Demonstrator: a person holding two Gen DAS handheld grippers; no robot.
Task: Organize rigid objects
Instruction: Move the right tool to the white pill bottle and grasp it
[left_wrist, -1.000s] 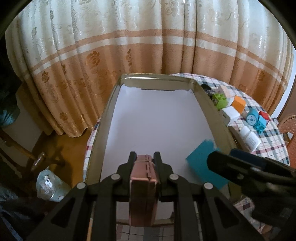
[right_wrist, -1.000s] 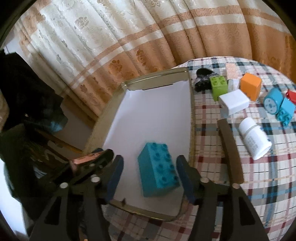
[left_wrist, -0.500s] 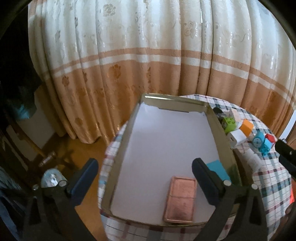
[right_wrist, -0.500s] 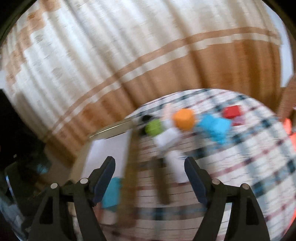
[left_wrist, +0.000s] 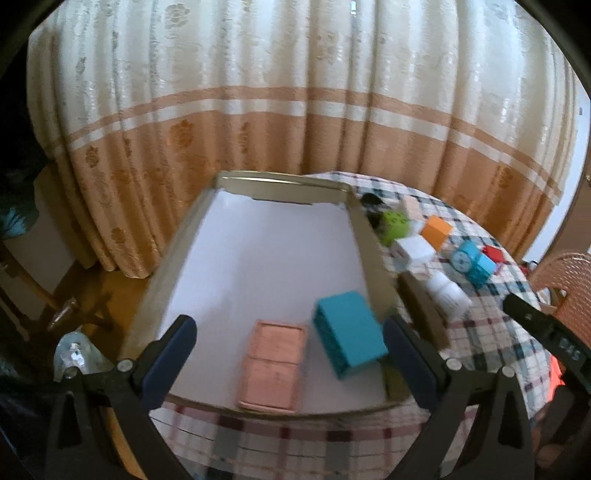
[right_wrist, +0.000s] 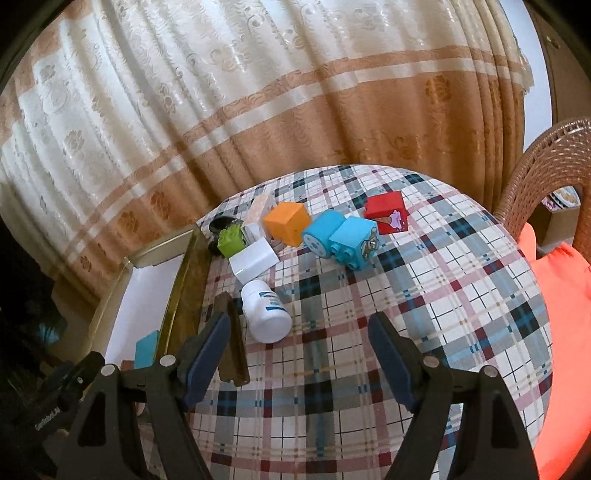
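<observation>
A gold-rimmed tray (left_wrist: 373, 243) with a white floor holds a flat pink case (left_wrist: 273, 363) and a teal toy brick (left_wrist: 349, 338) side by side near its front edge. My left gripper (left_wrist: 288, 354) hangs open above and in front of them, holding nothing. My right gripper (right_wrist: 297, 354) is open over the plaid tablecloth (right_wrist: 424, 295), empty, with a white pill bottle (right_wrist: 264, 310) lying just ahead of its left finger. Beyond lie a white box (right_wrist: 255, 260), green brick (right_wrist: 231, 240), orange cube (right_wrist: 288, 221), blue bricks (right_wrist: 343, 238) and a red block (right_wrist: 386, 218).
A brown flat bar (right_wrist: 231, 343) lies along the tray's right rim (right_wrist: 184, 280). A patterned curtain (left_wrist: 295, 110) hangs behind the round table. A wicker chair (right_wrist: 546, 166) with an orange cushion (right_wrist: 565, 332) stands at the right. A plastic bottle (left_wrist: 74, 356) sits on the floor at left.
My left gripper opened, left the pink case lying flat in the tray, and drew back. My right gripper left the teal brick in the tray and swung right over the tablecloth.
</observation>
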